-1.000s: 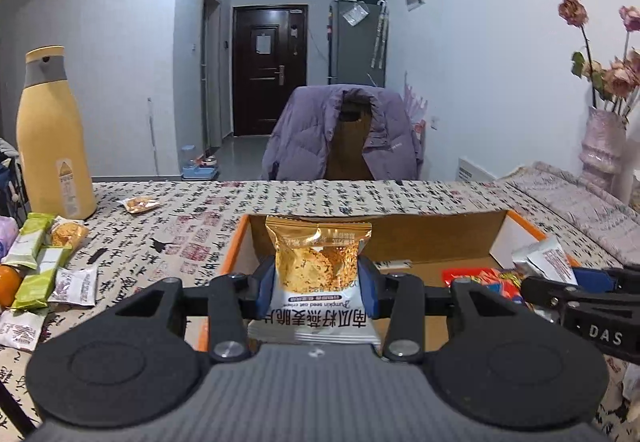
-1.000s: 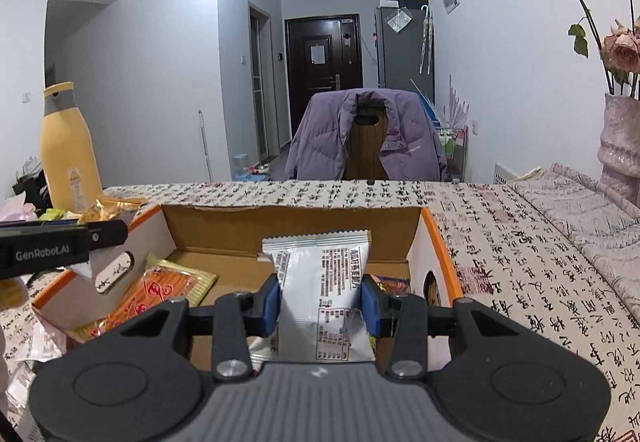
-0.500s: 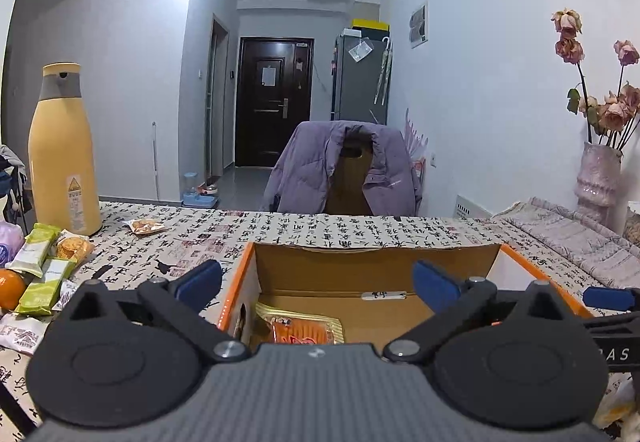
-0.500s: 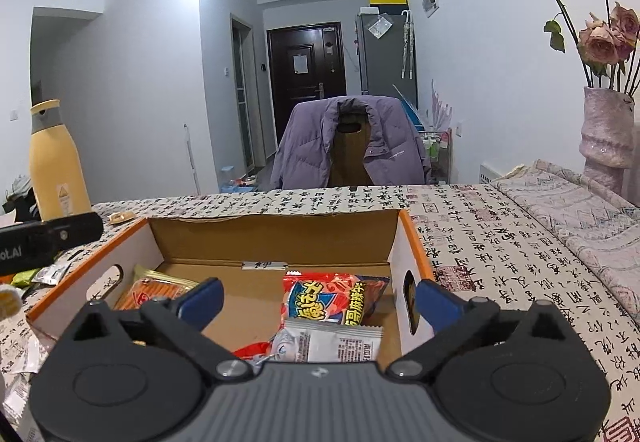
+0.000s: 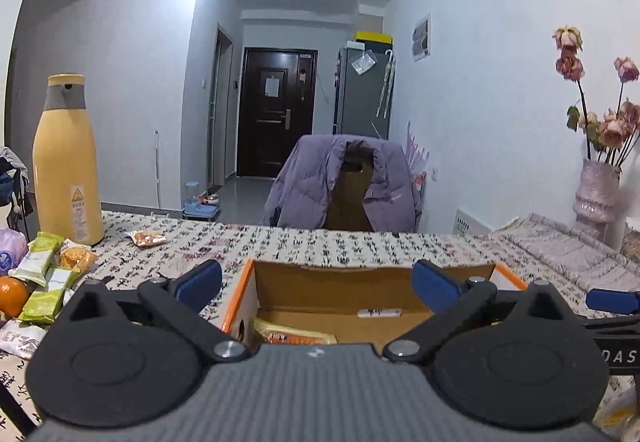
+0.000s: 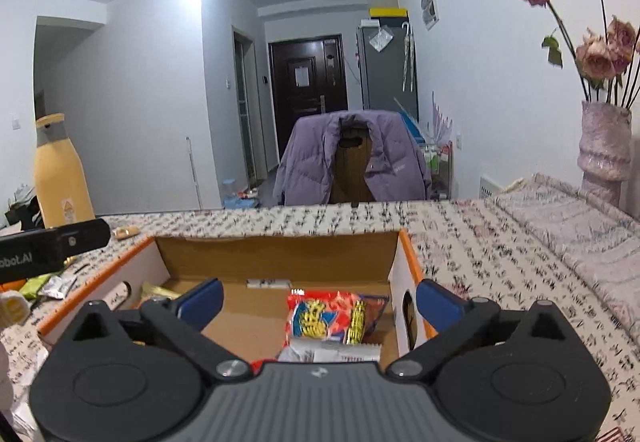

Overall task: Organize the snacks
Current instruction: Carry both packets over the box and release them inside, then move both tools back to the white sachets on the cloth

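A cardboard box [image 5: 360,284] with an orange rim lies open on the patterned tablecloth in front of both grippers. My left gripper [image 5: 318,282] stands wide open over the box's left end, with nothing between its blue pads [image 5: 200,278]. Below it lies an orange snack packet [image 5: 294,334]. My right gripper [image 6: 320,298] is also wide open over the box [image 6: 276,258], holding nothing. Under it lie a red snack packet [image 6: 332,316] and a white packet [image 6: 332,354]. The golden packet that was in the left grip is hidden.
Loose snacks lie on the table at the left: green bars [image 5: 40,262], a golden packet [image 5: 76,256], an orange [image 5: 12,294] and a small packet [image 5: 148,238]. A tall yellow bottle [image 5: 66,162] stands behind them. A vase [image 5: 596,194] of dried flowers stands far right. A chair with a purple jacket [image 5: 344,182] stands beyond the table.
Both grippers opened wide. The left let go of its golden packet and the right its white packet, which dropped into the box. Both views tilted slightly upward.
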{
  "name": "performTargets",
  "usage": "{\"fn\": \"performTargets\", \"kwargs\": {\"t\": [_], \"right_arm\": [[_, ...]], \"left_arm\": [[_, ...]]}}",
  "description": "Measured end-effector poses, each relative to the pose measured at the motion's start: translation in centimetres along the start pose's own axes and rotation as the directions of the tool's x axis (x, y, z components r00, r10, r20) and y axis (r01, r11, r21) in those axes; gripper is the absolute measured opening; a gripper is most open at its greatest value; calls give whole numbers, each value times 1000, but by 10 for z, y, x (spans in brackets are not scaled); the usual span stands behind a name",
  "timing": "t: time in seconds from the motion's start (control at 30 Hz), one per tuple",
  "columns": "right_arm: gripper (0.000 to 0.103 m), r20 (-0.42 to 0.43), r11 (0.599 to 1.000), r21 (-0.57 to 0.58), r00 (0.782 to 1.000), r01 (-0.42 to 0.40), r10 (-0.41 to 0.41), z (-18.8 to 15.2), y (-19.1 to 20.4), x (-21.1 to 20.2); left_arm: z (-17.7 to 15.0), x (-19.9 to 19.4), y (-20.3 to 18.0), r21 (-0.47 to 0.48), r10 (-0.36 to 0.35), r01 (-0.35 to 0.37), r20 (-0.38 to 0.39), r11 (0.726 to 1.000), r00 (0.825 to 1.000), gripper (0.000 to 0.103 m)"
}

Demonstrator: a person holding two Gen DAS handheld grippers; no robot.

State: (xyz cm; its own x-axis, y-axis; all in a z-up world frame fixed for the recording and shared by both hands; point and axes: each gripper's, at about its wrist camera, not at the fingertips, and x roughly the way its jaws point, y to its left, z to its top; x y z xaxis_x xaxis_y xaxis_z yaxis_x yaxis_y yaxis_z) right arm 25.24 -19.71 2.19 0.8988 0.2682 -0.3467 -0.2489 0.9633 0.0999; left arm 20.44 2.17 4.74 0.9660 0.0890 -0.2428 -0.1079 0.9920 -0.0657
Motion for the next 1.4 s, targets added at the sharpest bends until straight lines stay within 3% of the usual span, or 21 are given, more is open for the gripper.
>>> {"fn": "performTargets", "kwargs": {"t": [0.53, 1.0, 1.4], "right_arm": [[103, -6, 998, -55, 1000, 18, -18, 6, -12, -41], [103, -132, 998, -41, 989, 57, -62, -36, -54, -82], [103, -247, 987, 2, 956, 162, -157, -83, -91, -95]], "left_arm": [[14, -36, 3, 17, 0, 0, -6, 1000, 1000, 103], [-26, -77, 39, 35, 45, -41, -118, 999, 992, 103], [-62, -92, 65, -9, 71, -75, -213, 997, 974, 103]]}}
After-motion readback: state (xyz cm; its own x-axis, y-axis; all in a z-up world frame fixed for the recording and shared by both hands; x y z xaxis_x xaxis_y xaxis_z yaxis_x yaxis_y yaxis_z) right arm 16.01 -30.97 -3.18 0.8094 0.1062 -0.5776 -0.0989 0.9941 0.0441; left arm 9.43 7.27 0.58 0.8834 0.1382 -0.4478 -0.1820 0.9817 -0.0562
